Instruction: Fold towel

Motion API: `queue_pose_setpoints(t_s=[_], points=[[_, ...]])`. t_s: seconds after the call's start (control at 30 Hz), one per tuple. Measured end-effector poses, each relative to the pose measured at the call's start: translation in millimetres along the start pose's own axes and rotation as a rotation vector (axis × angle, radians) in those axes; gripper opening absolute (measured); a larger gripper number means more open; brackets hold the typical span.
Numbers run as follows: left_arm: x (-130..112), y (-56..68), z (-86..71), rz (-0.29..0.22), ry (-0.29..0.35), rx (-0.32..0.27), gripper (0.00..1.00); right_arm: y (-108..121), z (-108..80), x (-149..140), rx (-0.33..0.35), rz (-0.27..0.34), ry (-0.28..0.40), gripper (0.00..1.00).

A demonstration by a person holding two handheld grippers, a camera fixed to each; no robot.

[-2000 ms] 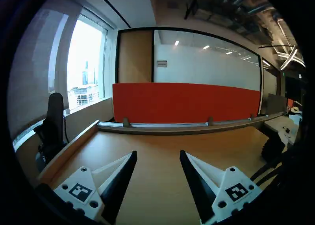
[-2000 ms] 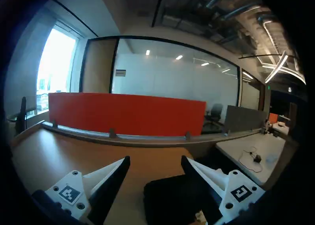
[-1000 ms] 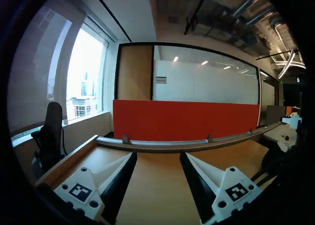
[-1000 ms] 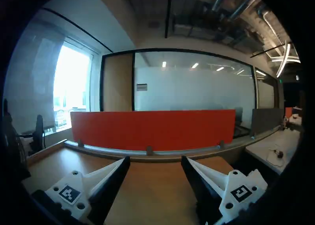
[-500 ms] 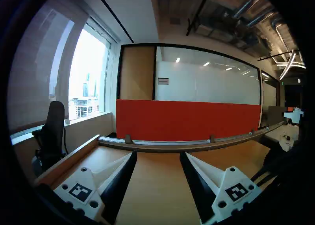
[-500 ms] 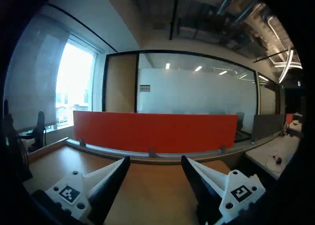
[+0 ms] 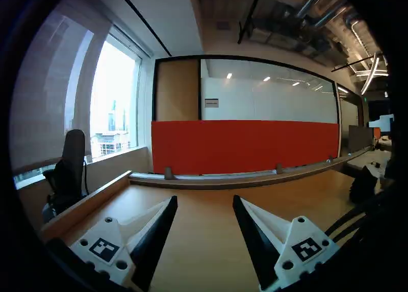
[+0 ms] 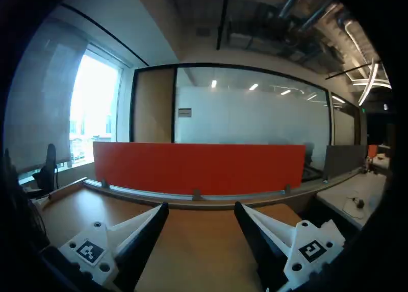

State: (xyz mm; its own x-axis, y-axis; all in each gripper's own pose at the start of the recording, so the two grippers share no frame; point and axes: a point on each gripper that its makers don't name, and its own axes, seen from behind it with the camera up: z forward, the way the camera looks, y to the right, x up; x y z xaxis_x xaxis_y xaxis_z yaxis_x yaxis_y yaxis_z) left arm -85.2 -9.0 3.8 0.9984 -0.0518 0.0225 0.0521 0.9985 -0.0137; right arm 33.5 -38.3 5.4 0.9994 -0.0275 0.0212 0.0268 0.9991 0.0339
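My left gripper hangs open over a bare wooden desk, its white fingers wide apart with nothing between them. In the right gripper view my right gripper is open too, above the same wooden desk, level with its far edge. No towel lies on the stretch of desk seen in the left gripper view or the right gripper view.
An orange divider panel stands along the desk's far edge, also orange panel. A black office chair sits at the left by the window. A dark object rests at the desk's right. A white desk lies to the right.
Both grippers tilted upward from the desk over the last two seconds, then the left one dipped slightly. A black object below the right gripper has left its view. Jaws stayed open.
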Motion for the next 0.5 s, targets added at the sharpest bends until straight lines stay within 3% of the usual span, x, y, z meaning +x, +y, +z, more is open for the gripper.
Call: queue_pose_setpoints(t_s=[0.3, 0.5], points=[[-51, -0.9, 0.2, -0.026, 0.004, 0.014, 0.80, -1, 2.7, -20, -0.018, 0.026, -0.005, 1.00], [-74, -0.7, 4.0, -0.008, 0.017, 0.020, 0.80, 2, 5.9, -36, -0.026, 0.029, 0.006, 1.00]])
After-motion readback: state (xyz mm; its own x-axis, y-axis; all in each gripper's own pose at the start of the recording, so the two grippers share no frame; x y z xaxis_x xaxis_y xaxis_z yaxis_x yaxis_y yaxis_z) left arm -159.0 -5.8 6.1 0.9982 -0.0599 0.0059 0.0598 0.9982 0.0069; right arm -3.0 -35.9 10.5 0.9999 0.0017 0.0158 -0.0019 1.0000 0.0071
